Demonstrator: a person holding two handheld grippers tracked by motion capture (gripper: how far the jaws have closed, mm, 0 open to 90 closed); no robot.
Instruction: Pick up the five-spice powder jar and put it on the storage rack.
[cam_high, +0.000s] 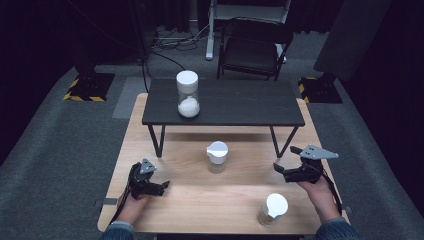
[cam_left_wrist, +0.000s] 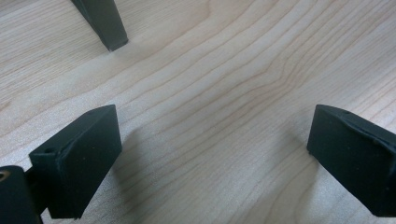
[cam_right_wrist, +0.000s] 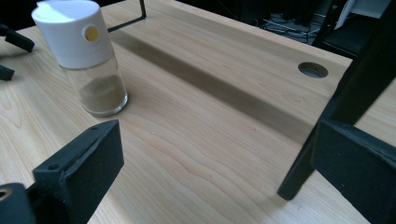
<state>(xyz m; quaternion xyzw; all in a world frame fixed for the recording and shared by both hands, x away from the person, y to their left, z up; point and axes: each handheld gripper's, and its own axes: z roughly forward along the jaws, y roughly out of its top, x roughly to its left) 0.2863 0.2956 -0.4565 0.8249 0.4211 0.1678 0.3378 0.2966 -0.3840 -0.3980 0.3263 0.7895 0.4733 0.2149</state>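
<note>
Shaker jar (cam_high: 217, 156), clear glass cylinder, white cap, brownish powder, stood mid wooden table (cam_high: 200, 200). Left gripper (cam_high: 162, 187) and right gripper (cam_high: 278, 169) jaws spread, empty. Second jar's (cam_high: 272, 209) contents unclear.

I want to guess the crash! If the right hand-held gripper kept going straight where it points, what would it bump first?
Probably the shaker in the middle of the table. It sits left of the right hand-held gripper aim, so it might just slide past.
</note>
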